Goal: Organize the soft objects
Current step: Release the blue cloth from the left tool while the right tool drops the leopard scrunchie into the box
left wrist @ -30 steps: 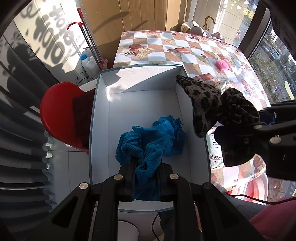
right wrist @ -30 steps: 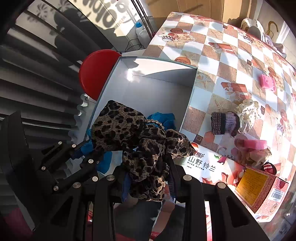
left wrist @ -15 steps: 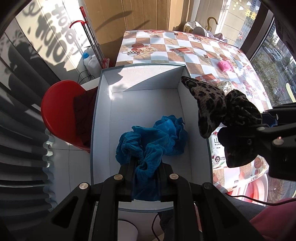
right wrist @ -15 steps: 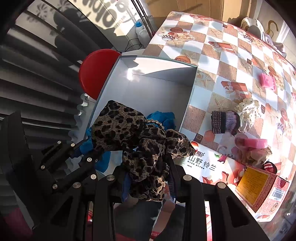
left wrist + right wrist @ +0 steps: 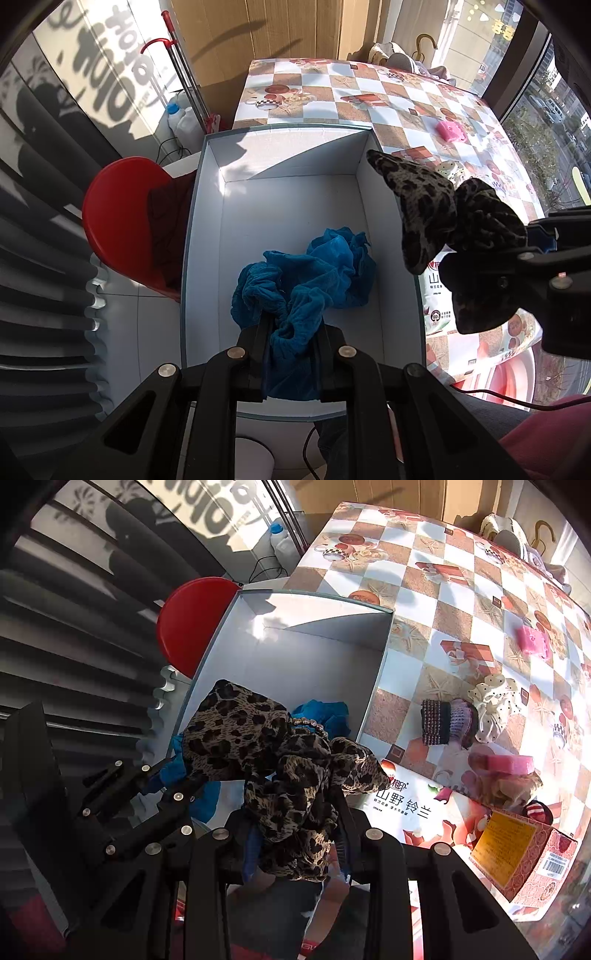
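The big white cardboard box (image 5: 288,206) sits against the checkered worktop (image 5: 388,99). Nothing has moved since a moment ago. The left tongs (image 5: 291,332) pinch a crinkly blue cloth (image 5: 314,269) inside the box. The right tongs (image 5: 295,834) squeeze a soft spotted scarf (image 5: 266,753) above its edge.

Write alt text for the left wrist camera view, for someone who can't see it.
The left gripper pinches a blue cloth inside an open white box. At right, the right gripper holds a leopard-print cloth beside a checkered table.
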### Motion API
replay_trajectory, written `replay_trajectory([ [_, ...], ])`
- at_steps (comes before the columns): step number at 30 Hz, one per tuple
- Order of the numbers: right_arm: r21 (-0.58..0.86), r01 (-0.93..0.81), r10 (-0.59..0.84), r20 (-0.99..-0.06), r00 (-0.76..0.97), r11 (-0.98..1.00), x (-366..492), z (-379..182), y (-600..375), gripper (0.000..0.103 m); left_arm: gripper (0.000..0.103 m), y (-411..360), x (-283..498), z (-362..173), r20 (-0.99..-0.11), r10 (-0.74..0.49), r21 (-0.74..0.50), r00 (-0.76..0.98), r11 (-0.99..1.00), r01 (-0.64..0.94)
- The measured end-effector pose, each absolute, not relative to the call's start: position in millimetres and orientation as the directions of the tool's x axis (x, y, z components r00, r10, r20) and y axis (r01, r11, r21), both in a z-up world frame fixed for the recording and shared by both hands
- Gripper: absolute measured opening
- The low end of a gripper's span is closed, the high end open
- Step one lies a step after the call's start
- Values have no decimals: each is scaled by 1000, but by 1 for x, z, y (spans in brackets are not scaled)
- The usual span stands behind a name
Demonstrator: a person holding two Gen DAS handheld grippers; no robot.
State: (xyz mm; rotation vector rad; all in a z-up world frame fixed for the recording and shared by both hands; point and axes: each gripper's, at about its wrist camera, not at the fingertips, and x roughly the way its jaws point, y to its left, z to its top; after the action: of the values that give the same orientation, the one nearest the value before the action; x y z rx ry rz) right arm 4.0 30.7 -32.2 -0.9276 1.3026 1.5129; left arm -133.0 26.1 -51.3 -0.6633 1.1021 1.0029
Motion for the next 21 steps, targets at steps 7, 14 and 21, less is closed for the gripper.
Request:
replay_trajectory([
  [7,301,-952,154,-940,-305,-46,1,-33,31,35,18,26,-137,-52,-940,323,33,109,405,-914],
  [14,295,-953,143,-943,-301,-65,-6,-34,35,35,18,26,-142,-53,-941,321,27,104,380,-925],
  [21,294,-953,135,-944,-302,-74,-9,-35,38,35,18,29,-146,-54,-943,319,22,100,358,-933],
])
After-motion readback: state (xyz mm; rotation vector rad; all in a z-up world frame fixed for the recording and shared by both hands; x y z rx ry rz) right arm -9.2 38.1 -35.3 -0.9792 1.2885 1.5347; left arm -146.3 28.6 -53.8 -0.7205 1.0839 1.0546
